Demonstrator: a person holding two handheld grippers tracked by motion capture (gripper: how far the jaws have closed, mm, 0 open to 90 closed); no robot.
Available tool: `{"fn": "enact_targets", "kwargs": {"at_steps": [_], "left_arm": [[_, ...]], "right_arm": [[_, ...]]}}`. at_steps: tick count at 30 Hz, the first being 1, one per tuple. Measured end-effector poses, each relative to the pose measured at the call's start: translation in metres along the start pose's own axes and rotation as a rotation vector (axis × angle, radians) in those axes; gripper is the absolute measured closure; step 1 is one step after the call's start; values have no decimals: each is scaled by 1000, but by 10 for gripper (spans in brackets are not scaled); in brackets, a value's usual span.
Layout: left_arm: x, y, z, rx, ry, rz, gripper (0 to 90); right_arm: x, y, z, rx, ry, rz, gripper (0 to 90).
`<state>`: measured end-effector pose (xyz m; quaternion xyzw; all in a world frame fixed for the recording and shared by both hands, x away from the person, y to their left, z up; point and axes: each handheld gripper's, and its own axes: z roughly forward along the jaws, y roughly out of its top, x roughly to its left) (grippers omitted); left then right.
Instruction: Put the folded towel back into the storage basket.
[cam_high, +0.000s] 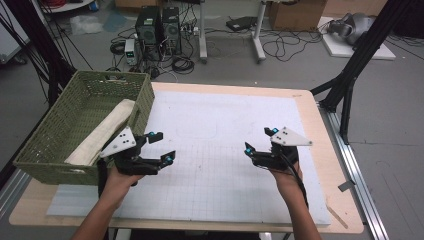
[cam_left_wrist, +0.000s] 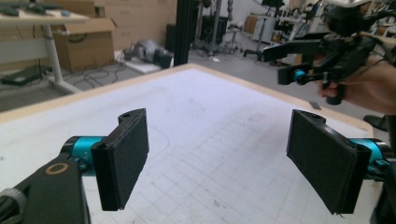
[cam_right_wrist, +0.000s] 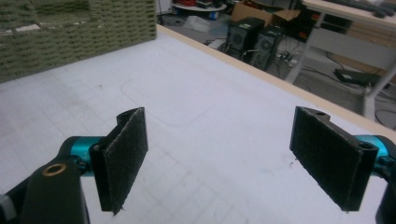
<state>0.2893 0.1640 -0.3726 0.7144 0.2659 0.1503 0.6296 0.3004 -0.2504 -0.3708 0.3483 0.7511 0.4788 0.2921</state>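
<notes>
Two hands come in from the bottom edge of the high view, each holding one gripper above the tabletop. The left gripper (cam_high: 161, 146) sits just in front of a basket, its two black jaws spread wide with nothing between them. The right gripper (cam_high: 260, 141) is held well apart from it, toward the right side of the mat, its two jaws likewise spread and empty. Each gripper carries one grey three-cornered plate on top. In the left gripper view, the right gripper (cam_left_wrist: 280, 63) shows farther off at upper right, held in a hand (cam_left_wrist: 369, 88).

One white mat (cam_high: 225, 150) printed with a faint grid covers most of the tabletop (cam_high: 320, 125), leaving a pale wooden border bare around it. No loose item lies on the mat.

One green woven basket (cam_high: 55, 135) stands at the left edge of the tabletop. Inside it lies one rolled cream cloth (cam_high: 102, 132), slanted from the near left toward the far right corner. In the right gripper view the basket (cam_right_wrist: 74, 37) fills the upper left.

Beyond the tabletop is a grey floor. Two black computer towers (cam_high: 159, 25) stand side by side amid tangled cables. The white legs of another desk (cam_high: 257, 30) rise near them, and one cardboard box (cam_high: 295, 15) sits farther right. Black frame struts (cam_high: 350, 75) slant down at the right.
</notes>
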Motion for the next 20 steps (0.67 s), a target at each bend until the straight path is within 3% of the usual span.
{"fn": "enact_targets", "kwargs": {"at_steps": [2,7,11,20], "left_arm": [[0,-6,6,9,-6,-14,208],[-1,-23,18,33,-11,-4,201],[-1,-27,22,39,-4,4,195],[-2,-30,25,49,9,-1,187]], "right_arm": [[-2,-5,-3,3,-6,4,174],[-6,-27,-16,9,-41,37,167],[-6,-41,-18,10,-51,54,166],[-9,-48,-22,29,-69,53,166]]}}
